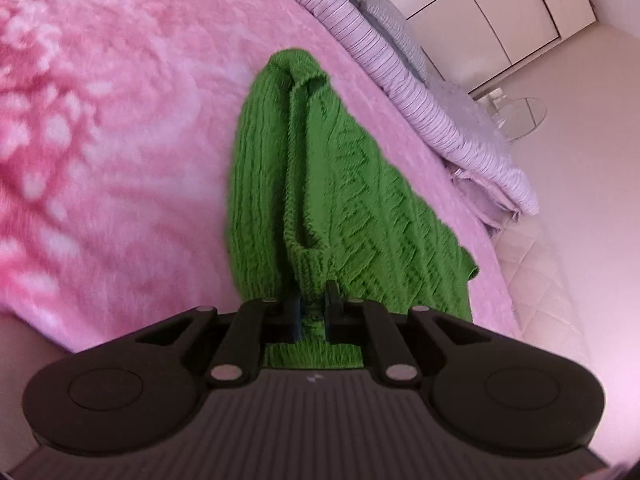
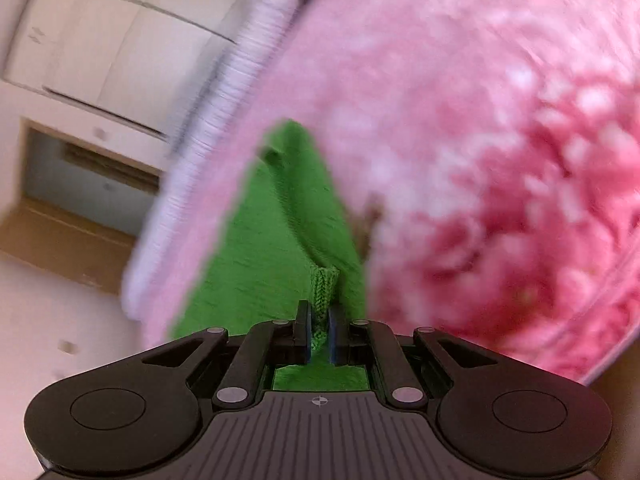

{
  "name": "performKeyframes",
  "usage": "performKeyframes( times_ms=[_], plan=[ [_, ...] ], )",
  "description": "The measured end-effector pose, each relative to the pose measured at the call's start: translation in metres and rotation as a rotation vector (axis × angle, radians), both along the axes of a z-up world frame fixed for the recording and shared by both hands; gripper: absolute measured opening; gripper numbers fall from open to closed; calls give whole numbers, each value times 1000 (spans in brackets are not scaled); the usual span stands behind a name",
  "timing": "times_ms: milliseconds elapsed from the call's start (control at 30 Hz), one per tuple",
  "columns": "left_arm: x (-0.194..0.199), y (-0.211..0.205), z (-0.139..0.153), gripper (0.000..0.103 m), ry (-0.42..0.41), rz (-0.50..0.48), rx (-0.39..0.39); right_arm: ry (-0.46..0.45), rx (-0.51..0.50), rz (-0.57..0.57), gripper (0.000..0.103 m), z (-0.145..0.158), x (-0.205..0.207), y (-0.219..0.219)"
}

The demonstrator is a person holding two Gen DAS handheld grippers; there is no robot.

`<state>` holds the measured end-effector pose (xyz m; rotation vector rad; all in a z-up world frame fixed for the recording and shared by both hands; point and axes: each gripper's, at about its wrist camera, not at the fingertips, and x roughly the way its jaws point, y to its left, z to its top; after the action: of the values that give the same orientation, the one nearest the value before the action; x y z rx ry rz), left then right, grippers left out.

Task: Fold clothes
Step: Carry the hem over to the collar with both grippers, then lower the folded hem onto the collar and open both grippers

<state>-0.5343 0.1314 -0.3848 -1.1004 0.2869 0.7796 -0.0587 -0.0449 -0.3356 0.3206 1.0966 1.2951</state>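
Both hand-held grippers are clamping the green cable-knit sweater: my left hand-held gripper (image 1: 313, 312) is pinching a ribbed edge low in the centre of its frame, and my right hand-held gripper (image 2: 319, 330) is squeezing a ribbed tab of the same green cable-knit sweater (image 1: 320, 184) between nearly closed fingers. I am holding two edge points at once, I judge, so that the knit is hanging taut enough between them to be steered into a crease rather than bunching.

From each clamp the sweater is running away toward the upper middle of the frame, narrowing to a point, so its long axis is lying roughly bottom to top in both views. Its far end is resting on the fluffy pink floral blanket (image 1: 120, 140) that is covering the bed; the near end is lifting up into my fingers. A lengthwise ridge is showing along the knit, so part of it is already lying doubled.

At the upper right of the left view, a lilac striped quilt (image 1: 400, 80) is lying along the bed's far edge, well apart from the sweater.
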Motion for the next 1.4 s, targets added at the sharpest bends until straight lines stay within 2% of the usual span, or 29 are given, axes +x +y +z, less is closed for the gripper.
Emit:
performKeyframes(
  times_ms=[100, 133, 233, 367, 433, 567, 667, 700, 867, 967, 1033, 1100, 1200, 1267, 1333, 1400],
  plan=[
    [-3, 0, 18, 13, 70, -13, 15, -139, -22, 24, 12, 12, -11, 7],
    [-3, 0, 27, 13, 107, -22, 32, -186, -30, 32, 17, 15, -14, 10],
    [0, -5, 56, 13, 217, -43, 162, -325, -52, 57, 18, 27, -25, 17],
    [14, -11, 72, 13, 234, -93, 301, -511, -81, 89, 18, 43, -39, 26],
    [26, -9, 61, 13, 254, -127, 296, -535, -79, 167, 18, 31, -51, 35],
    [34, -6, 27, 11, 286, -125, 233, -573, -187, 273, 18, -5, -69, 43],
    [29, 3, 39, 10, 276, -170, 207, -570, -208, 341, 18, -1, -62, 44],
    [27, 9, 48, 10, 270, -177, 226, -554, -210, 367, 18, 6, -55, 49],
    [36, 60, 89, 10, 291, -143, 403, -669, -133, 309, 18, 37, -20, 87],
    [51, 93, 99, 10, 330, -127, 517, -728, -108, 265, 18, 46, -7, 123],
    [61, 113, 97, 11, 327, -146, 539, -782, -114, 273, 18, 41, -9, 150],
    [66, 129, 83, 10, 342, -153, 512, -805, -122, 297, 18, 29, -11, 167],
    [63, 144, 47, 10, 346, -156, 407, -797, -172, 328, 18, 1, -7, 181],
    [63, 143, 22, 9, 391, -169, 374, -778, -197, 342, 18, -19, -3, 182],
    [56, 139, 9, 9, 342, -143, 403, -748, -177, 340, 18, -32, 2, 175],
    [51, 141, 9, 9, 311, -117, 373, -717, -160, 328, 18, -35, 8, 168]
  ],
)
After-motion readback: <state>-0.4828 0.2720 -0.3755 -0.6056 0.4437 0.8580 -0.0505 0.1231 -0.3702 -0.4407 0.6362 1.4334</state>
